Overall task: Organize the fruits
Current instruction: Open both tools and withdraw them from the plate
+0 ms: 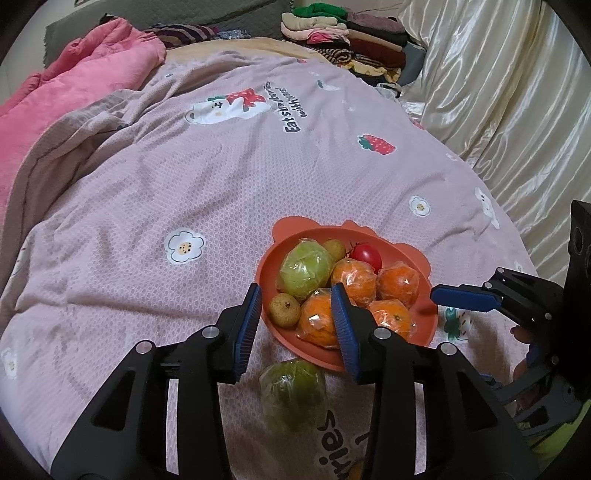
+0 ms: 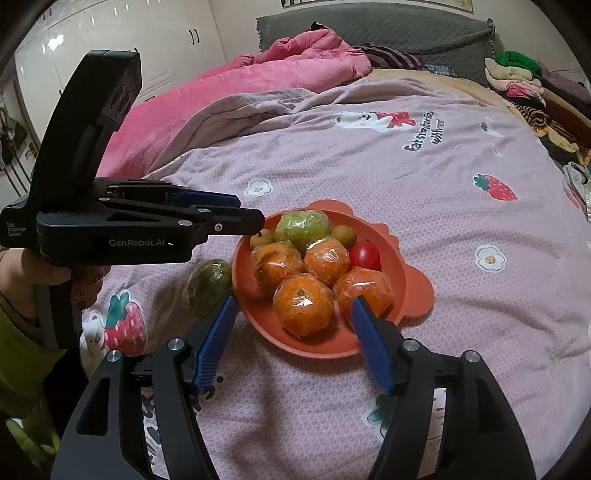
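An orange-red bowl [image 1: 424, 325] [image 2: 413, 291] sits on the pink bedspread. It holds several plastic-wrapped oranges [image 2: 303, 306], a wrapped pale green fruit [image 1: 304, 271], a red tomato [image 1: 365, 256] and two small brown fruits [image 1: 284, 310]. A darker green wrapped fruit [image 1: 291, 391] [image 2: 208, 286] lies on the cloth just outside the bowl's near-left rim. My left gripper [image 1: 295, 290] [image 2: 251, 216] hovers open over the bowl's left edge, holding nothing. My right gripper [image 2: 293, 301] [image 1: 461, 297] stands open at the near rim, an orange between its fingers but untouched.
A crumpled pink quilt [image 2: 221, 96] lies at the far left of the bed. Folded clothes [image 1: 343, 33] are stacked at the far right by a shiny cream cover [image 1: 498, 92]. A grey headboard [image 2: 369, 26] runs behind. A hand [image 2: 44, 273] holds the left gripper.
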Tool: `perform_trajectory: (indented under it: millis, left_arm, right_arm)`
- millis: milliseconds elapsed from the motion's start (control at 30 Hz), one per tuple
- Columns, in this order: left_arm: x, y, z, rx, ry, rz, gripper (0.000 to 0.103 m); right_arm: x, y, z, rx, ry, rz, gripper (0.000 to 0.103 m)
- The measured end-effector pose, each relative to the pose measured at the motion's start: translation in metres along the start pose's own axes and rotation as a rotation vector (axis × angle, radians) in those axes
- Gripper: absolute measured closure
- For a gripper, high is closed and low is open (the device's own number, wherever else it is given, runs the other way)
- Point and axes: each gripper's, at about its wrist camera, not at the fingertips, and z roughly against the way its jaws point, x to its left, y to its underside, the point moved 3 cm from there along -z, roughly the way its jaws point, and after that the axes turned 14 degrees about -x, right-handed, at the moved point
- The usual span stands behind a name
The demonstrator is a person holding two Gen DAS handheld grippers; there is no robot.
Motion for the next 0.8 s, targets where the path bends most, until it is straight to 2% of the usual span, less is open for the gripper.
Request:
perform_trajectory:
  millis: [67,267,467,533,800]
  left_arm:
    - [0.000,0.000,0.002,-0.004,-0.002,0.001,0.065]
    - [-0.001,-0.001,0.008,-0.015,-0.005,0.003,0.062]
    - [0.000,-0.003,0.014,-0.030,-0.011,0.007,0.057]
    - [0.000,-0.004,0.017,-0.036,-0.013,0.008,0.050]
    - [-0.001,-0.006,0.028,-0.052,-0.023,0.006,0.036]
  right_arm:
    - [0.000,0.000,0.002,-0.004,0.005,0.001,0.036]
    - [0.000,-0.001,0.007,-0.013,0.017,-0.001,0.031]
    - [-0.002,-0.004,0.012,-0.032,0.046,-0.010,0.019]
    - [-0.002,-0.005,0.014,-0.038,0.048,-0.014,0.019]
    - [0.000,-0.006,0.023,-0.053,0.068,-0.009,0.011]
